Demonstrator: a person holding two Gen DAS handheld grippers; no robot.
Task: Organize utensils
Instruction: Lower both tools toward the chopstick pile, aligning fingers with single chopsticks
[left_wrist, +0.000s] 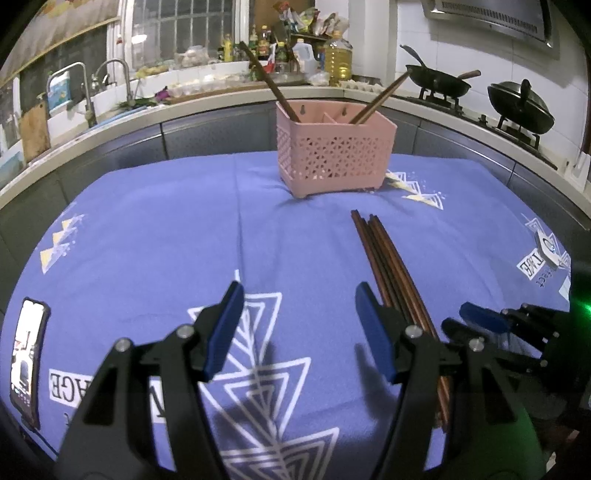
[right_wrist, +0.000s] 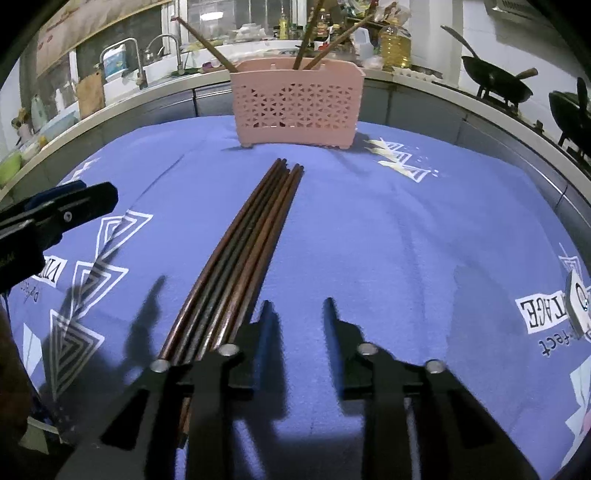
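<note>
Now the right gripper (right_wrist: 297, 314) is sitting low over the blue cloth (right_wrist: 406, 229), its jaws standing narrowly apart with only bare cloth between the tips, gripping nothing. Immediately to its left, the bundle of chopsticks (right_wrist: 251, 240) is lying flat, near ends running under the left finger's base, long axis stretching away toward the pink basket (right_wrist: 295, 107) at the far edge (a few sticks are already leaning in its compartments). Over on the other side the left gripper (left_wrist: 299, 325) is hovering with jaws well apart and empty, the bundle passing just outside its right finger. Both claws are flanking the sticks, though the right one looks nearer, needing only a small shift leftward to straddle one.
</note>
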